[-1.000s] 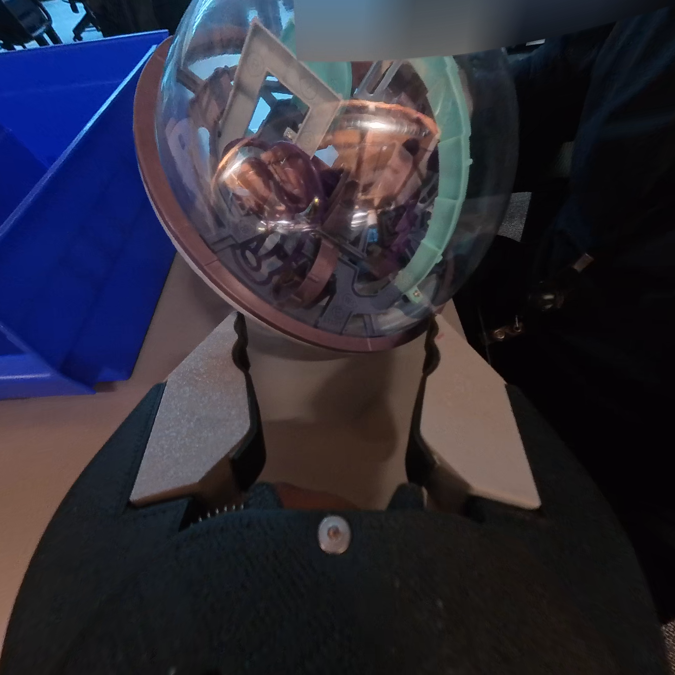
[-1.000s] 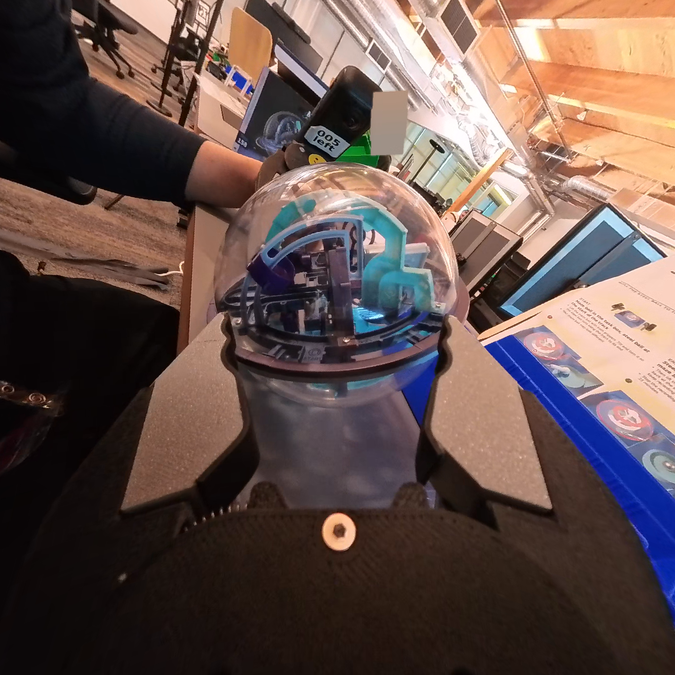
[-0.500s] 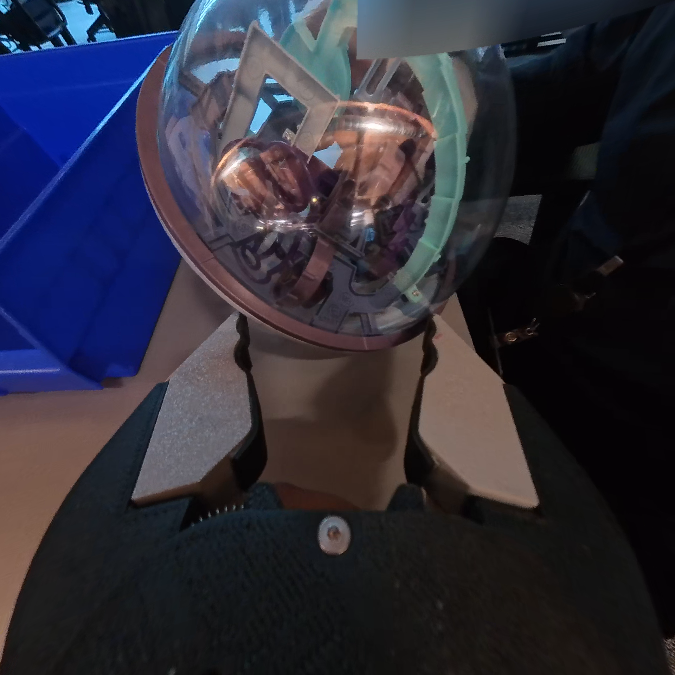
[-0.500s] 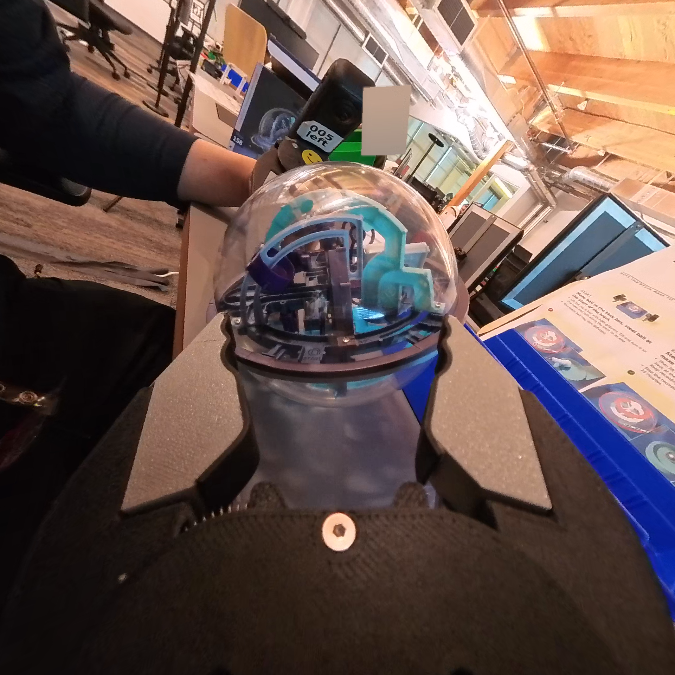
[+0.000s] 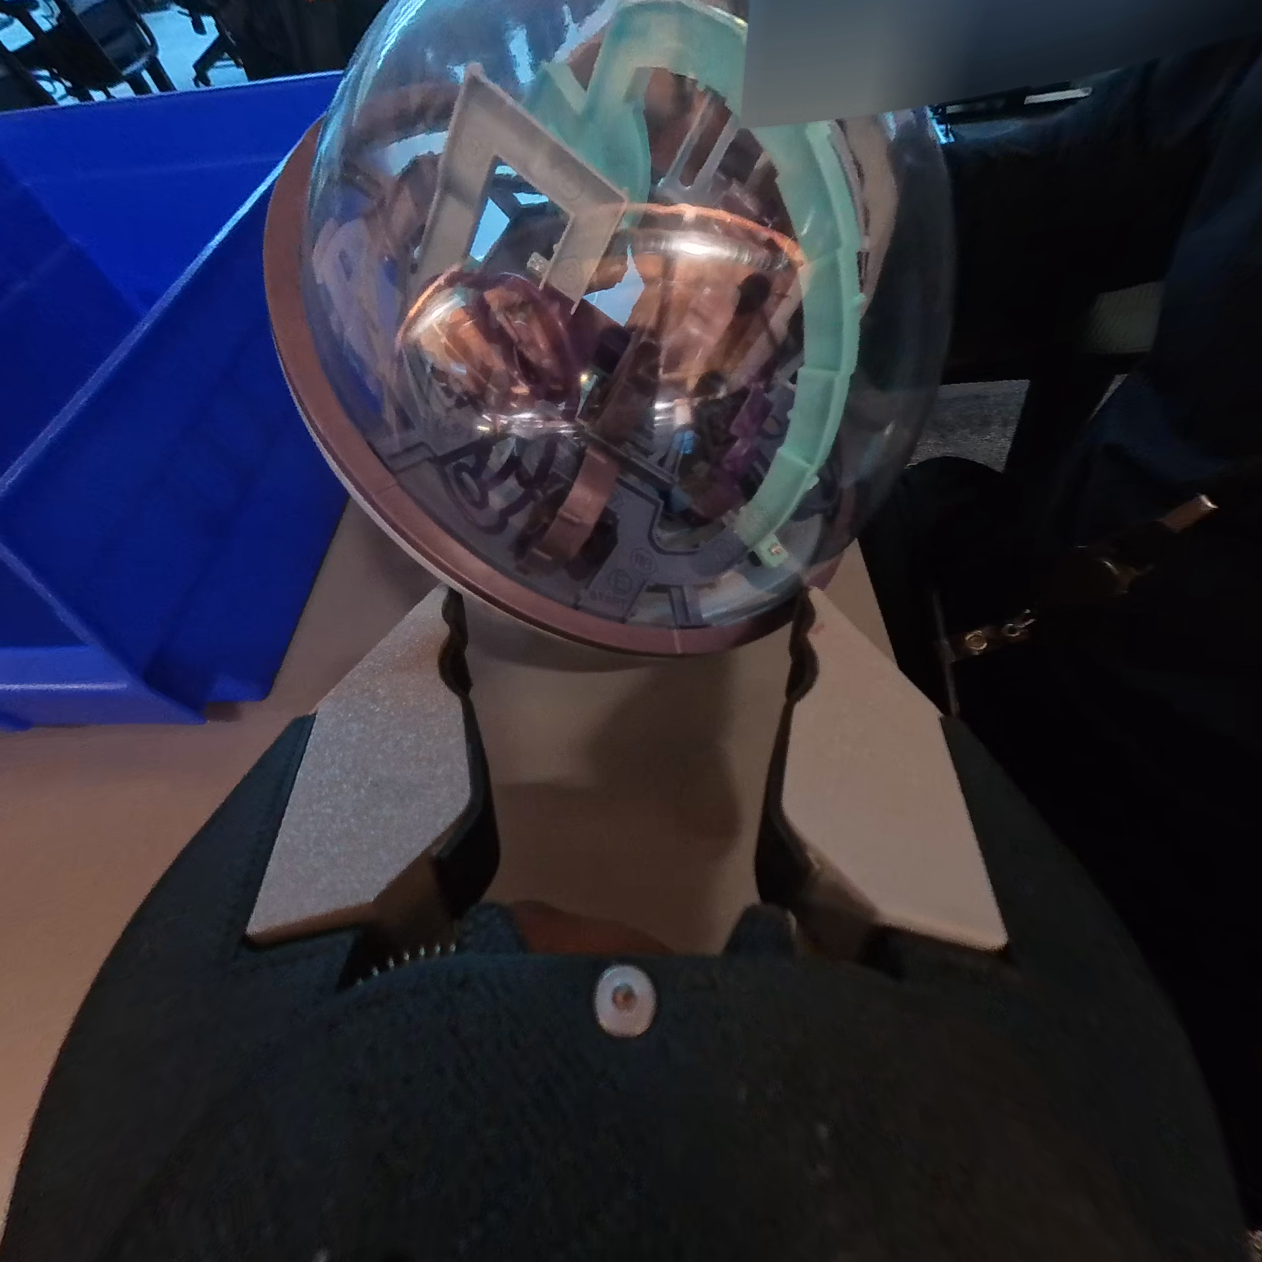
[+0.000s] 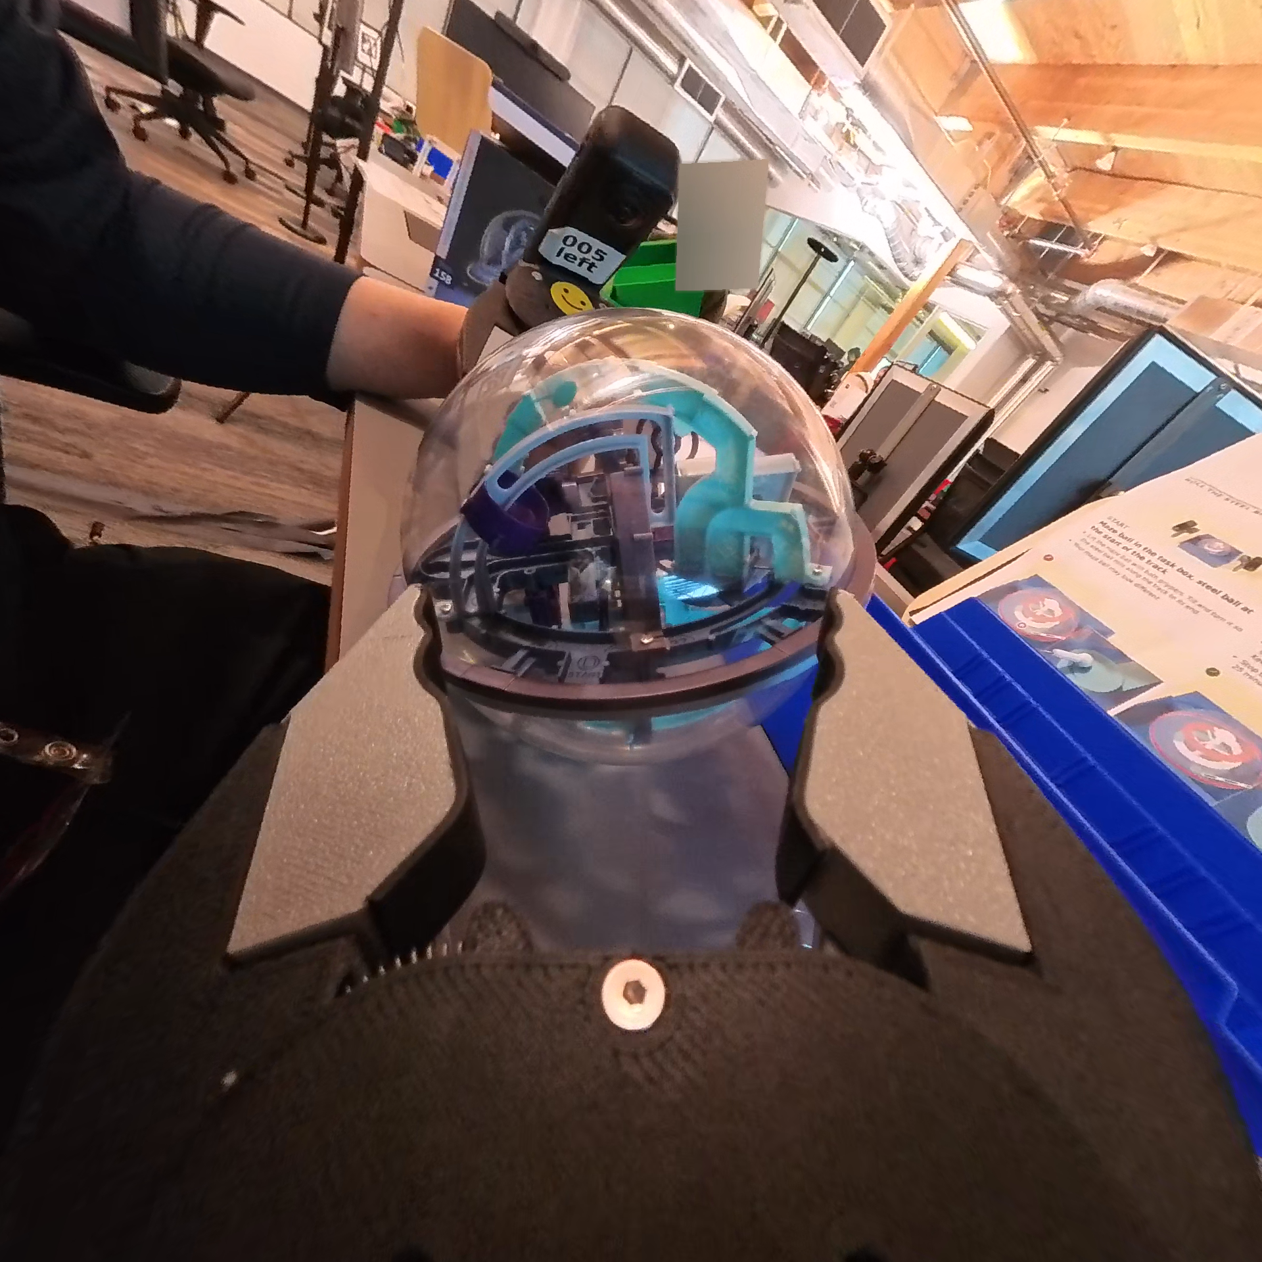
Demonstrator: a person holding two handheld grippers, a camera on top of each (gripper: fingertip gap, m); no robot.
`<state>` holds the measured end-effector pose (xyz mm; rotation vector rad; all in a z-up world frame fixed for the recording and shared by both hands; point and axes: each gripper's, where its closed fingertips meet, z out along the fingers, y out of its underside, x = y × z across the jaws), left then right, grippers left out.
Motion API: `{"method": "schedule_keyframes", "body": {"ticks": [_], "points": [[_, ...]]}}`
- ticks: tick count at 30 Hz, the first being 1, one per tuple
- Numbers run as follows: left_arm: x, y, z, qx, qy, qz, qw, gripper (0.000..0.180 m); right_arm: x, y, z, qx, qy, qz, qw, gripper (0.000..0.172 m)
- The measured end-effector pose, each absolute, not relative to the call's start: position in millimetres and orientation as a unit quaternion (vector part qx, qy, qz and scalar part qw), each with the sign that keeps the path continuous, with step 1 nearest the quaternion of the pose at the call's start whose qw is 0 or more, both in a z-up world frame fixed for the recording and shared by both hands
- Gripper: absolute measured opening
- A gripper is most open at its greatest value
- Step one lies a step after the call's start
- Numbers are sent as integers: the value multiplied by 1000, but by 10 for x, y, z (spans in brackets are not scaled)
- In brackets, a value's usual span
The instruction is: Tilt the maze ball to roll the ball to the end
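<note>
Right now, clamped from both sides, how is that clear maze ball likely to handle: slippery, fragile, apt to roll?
The maze ball looks glossy and round, so probably slippery; the right gripper grips at its rim. Its thin clear shell may crack under hard squeezing. Set down, it would likely roll.

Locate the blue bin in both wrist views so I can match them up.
Left wrist view: blue bin fills the left side, behind and left of the maze ball.
Right wrist view: blue bin runs along the right edge, right of the maze ball.
Shared landmark: the maze ball.
</note>
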<state>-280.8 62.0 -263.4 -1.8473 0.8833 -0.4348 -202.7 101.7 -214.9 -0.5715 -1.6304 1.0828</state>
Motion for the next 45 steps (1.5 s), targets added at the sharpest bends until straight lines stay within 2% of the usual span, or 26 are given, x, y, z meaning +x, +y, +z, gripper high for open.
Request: {"method": "schedule_keyframes", "body": {"ticks": [45], "points": [[-2772,670,-2546,-739,373,-125,547,96,-2009,1060,-2083,-245,-668,492,502,110]]}}
